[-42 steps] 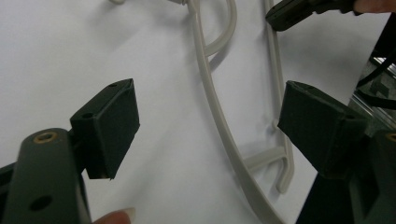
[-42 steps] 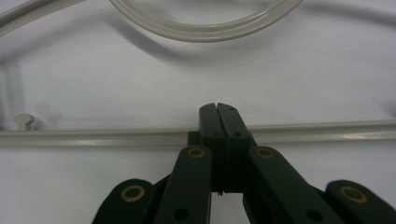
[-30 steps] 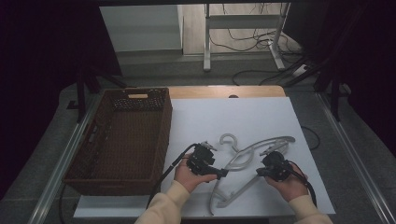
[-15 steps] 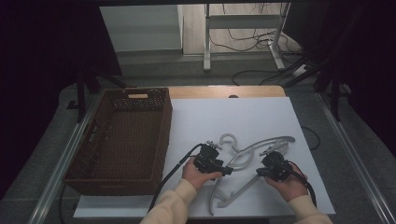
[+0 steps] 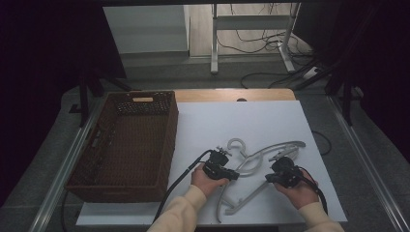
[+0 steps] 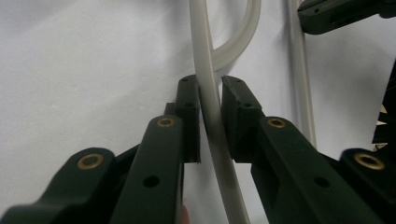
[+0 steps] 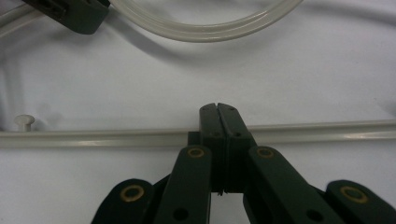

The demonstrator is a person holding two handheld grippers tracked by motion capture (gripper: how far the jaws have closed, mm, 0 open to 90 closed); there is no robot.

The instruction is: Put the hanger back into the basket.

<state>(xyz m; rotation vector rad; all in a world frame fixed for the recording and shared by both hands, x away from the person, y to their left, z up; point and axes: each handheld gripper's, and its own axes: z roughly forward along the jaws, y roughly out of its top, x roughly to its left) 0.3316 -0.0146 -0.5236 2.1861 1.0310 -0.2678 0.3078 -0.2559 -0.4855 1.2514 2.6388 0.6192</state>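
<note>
**Both grippers on the white hanger**

High view. A white plastic hanger [image 5: 256, 162] lies flat on the white table top [image 5: 251, 121], in its near half, hook toward the far side and the long bar running down toward the near edge. The left gripper [image 5: 231, 174] sits at the hanger's left arm, just below the hook; the right gripper [image 5: 269, 178] sits at the hanger's right part, near the middle of the frame. The two are close together, with the hanger between them. A brown wicker basket [image 5: 164, 145] stands on the left of the table, just beside the white top and apart from the hanger. Cream sleeves come in from the bottom edge.

Left gripper view. The left gripper [image 6: 211, 100] has one thin white rod of the hanger [image 6: 212, 107] running up between its two pads. The jaws have just been closing on it, and the pads now stand against the rod on both sides (a pinch, with barely a sliver of gap on the right). A curved piece of the hanger bends away beyond the tips.

Right gripper view. The right gripper [image 7: 218, 108] has its pads pressed together, tip to tip. The hanger's straight bar [image 7: 116, 138] passes crosswise right at the pads; whether they clamp it I cannot tell. A curved arm lies farther off.
</note>
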